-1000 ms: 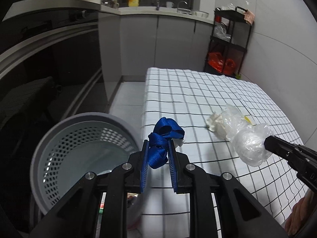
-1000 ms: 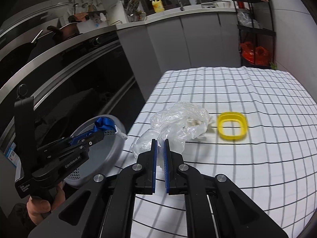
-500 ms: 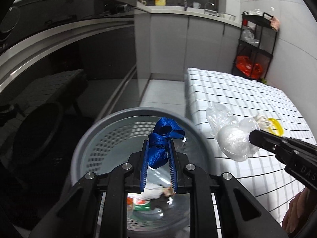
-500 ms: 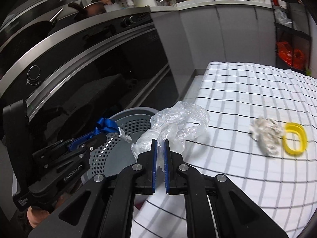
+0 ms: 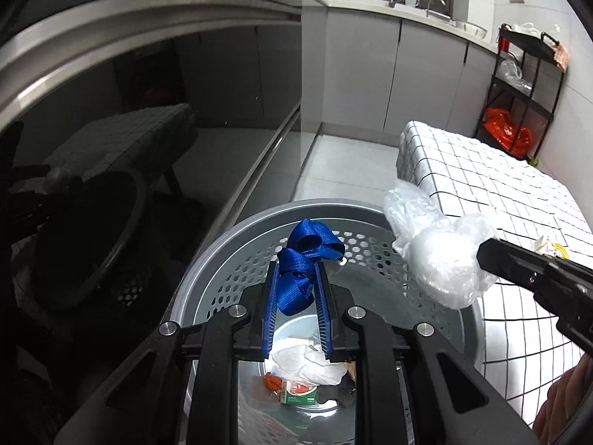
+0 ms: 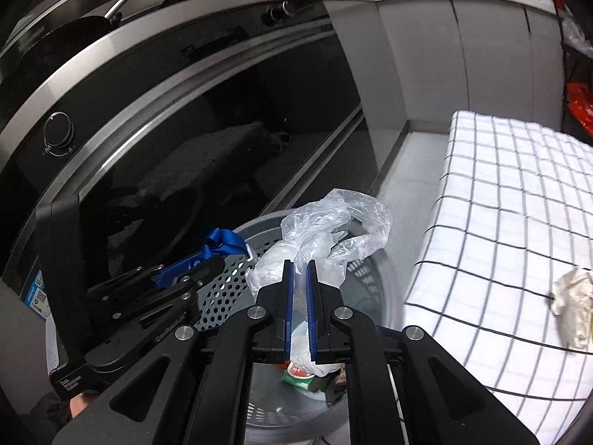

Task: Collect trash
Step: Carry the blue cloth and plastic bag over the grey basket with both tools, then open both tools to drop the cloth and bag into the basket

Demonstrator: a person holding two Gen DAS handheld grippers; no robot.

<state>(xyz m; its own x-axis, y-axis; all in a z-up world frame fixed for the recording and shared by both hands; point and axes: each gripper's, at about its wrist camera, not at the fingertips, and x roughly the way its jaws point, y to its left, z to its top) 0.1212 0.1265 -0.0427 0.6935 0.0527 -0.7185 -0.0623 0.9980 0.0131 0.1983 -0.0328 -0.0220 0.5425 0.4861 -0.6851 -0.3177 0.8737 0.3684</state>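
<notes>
My left gripper is shut on a bunched blue strap and hangs over the grey perforated bin. My right gripper is shut on a crumpled clear plastic bag, also above the bin. In the left wrist view the bag hangs over the bin's right rim, held by the right gripper. The left gripper with the strap shows at the left of the right wrist view. Inside the bin lie white tissue and a green-and-red wrapper.
A table under a black-checked white cloth stands right of the bin, with a crumpled tissue on it. A dark glass oven front lies behind the bin. A black shelf rack stands at the far wall.
Both grippers have swung left from over the table to above the bin, carrying the strap and the bag. The bin's inside has come into view below them.
</notes>
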